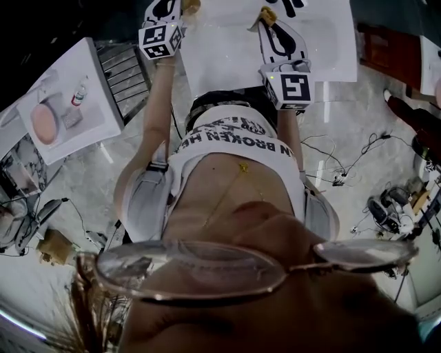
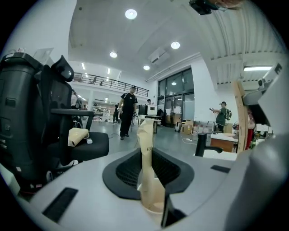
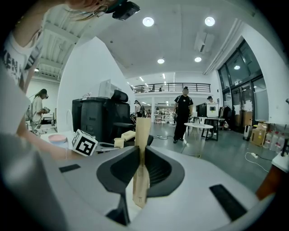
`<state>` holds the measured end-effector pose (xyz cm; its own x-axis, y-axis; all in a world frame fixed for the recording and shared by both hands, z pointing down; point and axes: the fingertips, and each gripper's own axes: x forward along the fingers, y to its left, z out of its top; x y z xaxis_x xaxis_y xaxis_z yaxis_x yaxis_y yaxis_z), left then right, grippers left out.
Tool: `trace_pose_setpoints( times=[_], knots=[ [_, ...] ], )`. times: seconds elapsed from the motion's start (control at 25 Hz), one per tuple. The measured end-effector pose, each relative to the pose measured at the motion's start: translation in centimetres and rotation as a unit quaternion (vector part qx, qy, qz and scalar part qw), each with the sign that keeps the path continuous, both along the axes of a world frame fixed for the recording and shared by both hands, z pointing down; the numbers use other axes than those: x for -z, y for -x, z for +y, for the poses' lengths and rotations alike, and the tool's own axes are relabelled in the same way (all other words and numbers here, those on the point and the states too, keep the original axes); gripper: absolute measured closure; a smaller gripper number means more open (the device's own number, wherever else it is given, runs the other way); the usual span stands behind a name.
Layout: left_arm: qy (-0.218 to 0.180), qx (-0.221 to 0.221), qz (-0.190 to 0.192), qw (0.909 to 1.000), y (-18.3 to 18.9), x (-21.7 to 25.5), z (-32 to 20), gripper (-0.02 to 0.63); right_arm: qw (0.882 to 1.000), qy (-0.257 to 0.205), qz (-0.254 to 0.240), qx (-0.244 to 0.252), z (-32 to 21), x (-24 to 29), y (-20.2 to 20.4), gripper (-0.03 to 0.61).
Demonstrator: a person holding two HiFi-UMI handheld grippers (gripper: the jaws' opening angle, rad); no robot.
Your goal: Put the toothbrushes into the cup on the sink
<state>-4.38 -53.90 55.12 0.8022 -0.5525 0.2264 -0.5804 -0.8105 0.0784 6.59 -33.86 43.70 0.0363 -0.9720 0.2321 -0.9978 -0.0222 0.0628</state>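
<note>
My left gripper (image 2: 146, 164) is shut on a toothbrush in a pale paper wrapper (image 2: 147, 140) that stands upright between the jaws. My right gripper (image 3: 141, 168) is shut on a second toothbrush in a flat brown paper pack (image 3: 142, 135), also upright. In the head view both grippers are held out in front of the person's chest. The left gripper (image 1: 172, 8) is at the top left and the right gripper (image 1: 274, 24) at the top right, each with a tan wrapper tip (image 1: 267, 15) showing. I see no cup in any view.
A white surface (image 1: 227, 55) lies under the grippers. A black tap-like fitting (image 2: 205, 143) stands on a white top to the left gripper's right. A black office chair (image 2: 76, 144) is at its left. People stand farther off in the hall. Cables lie on the floor (image 1: 344, 165).
</note>
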Motion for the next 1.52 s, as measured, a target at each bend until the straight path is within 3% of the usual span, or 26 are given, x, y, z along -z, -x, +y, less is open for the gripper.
trace_pose_setpoints(
  times=[0.32,0.44,0.68,1.08,1.16,1.28,1.52],
  knots=[
    [0.012,-0.001,0.0,0.9999,0.4,-1.2,-0.3,0.528,1.0,-0.003,-0.004,0.006,-0.1,-0.1,0.2,0.525],
    [0.007,0.003,-0.002,1.0,0.6,-0.8,-0.2,0.44,1.0,-0.005,-0.007,0.011,-0.2,0.0,0.2,0.525],
    [0.011,0.01,0.002,0.9999,1.5,-0.5,0.0,0.368,1.0,-0.011,-0.006,0.012,-0.6,0.0,0.1,0.525],
    [0.02,0.022,0.008,0.9995,3.8,0.7,0.9,0.356,1.0,-0.023,-0.001,0.006,-1.5,0.7,-1.2,0.525],
    [0.021,0.024,0.012,0.9994,4.3,1.1,1.5,0.395,1.0,-0.027,-0.001,0.011,-2.0,0.9,-1.1,0.525],
    [0.021,0.029,0.021,0.9991,5.2,1.6,2.5,0.561,0.999,-0.033,0.007,0.025,-3.1,1.1,-0.8,0.525],
    [0.036,0.035,0.022,0.9985,6.9,1.4,4.6,0.598,0.996,-0.052,0.01,0.077,-6.7,1.9,1.3,0.525]
  ],
)
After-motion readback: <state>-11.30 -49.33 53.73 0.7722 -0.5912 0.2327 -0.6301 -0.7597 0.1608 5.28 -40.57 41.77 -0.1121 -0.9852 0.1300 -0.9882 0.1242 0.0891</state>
